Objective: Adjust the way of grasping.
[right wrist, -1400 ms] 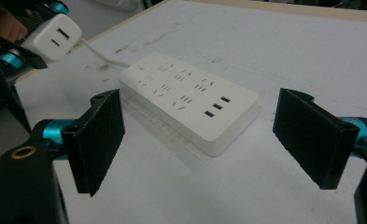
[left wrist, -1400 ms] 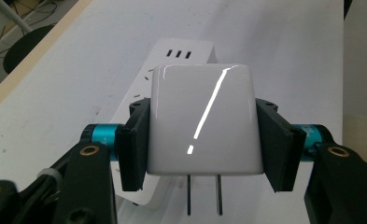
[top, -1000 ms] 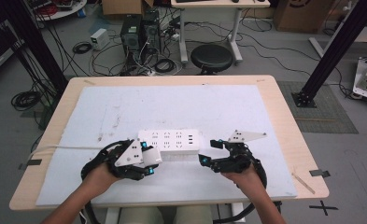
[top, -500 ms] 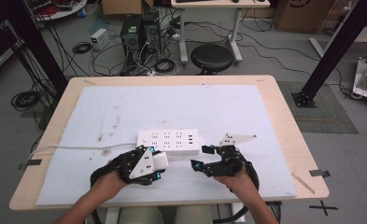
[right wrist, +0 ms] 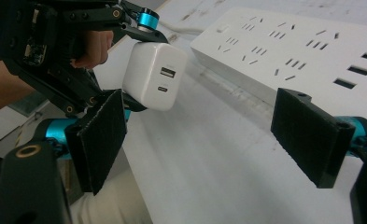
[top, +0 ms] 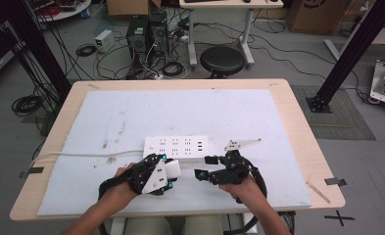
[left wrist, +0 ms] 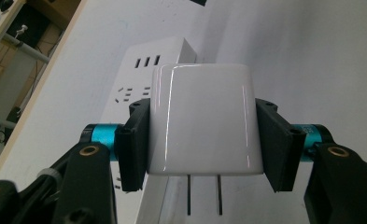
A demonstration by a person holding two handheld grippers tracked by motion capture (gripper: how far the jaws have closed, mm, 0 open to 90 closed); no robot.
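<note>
**Charger pinched in the left gripper, strip waiting just beyond**

Nearest the person, the left gripper [left wrist: 202, 140] had its two black jaws pressed against the flat sides of a white charger [left wrist: 203, 119], holding it clear of the table. In the left gripper view its two metal prongs [left wrist: 203, 194] pointed back toward the camera; the right gripper view showed two ports on the opposite face. The body looked glossy, hard and small, so it was probably light and rigid but slippery. A squeeze across the broad flat sides, as here, seemed the sound hold, since the rounded edges would likely let it twist out. The thin prongs looked like the part most easily bent and best left untouched.

Beside it, the right gripper [right wrist: 216, 128] hovered above the mat with its jaws spread wide and nothing between them, aimed toward the charger.

Just beyond both grippers lay the white power strip [top: 177, 147], flat on the white mat [top: 190, 112], its cord [top: 82, 155] running off toward the left edge of the wooden table [top: 305, 127]. It appeared stiff and heavier than the charger, yet free to slide on the mat if pushed. Steadying its long sides or pressing down on a bare end would probably serve better than lifting it.

Farther off, a black stool [top: 222, 60] and tangled cables sat on the floor.
</note>
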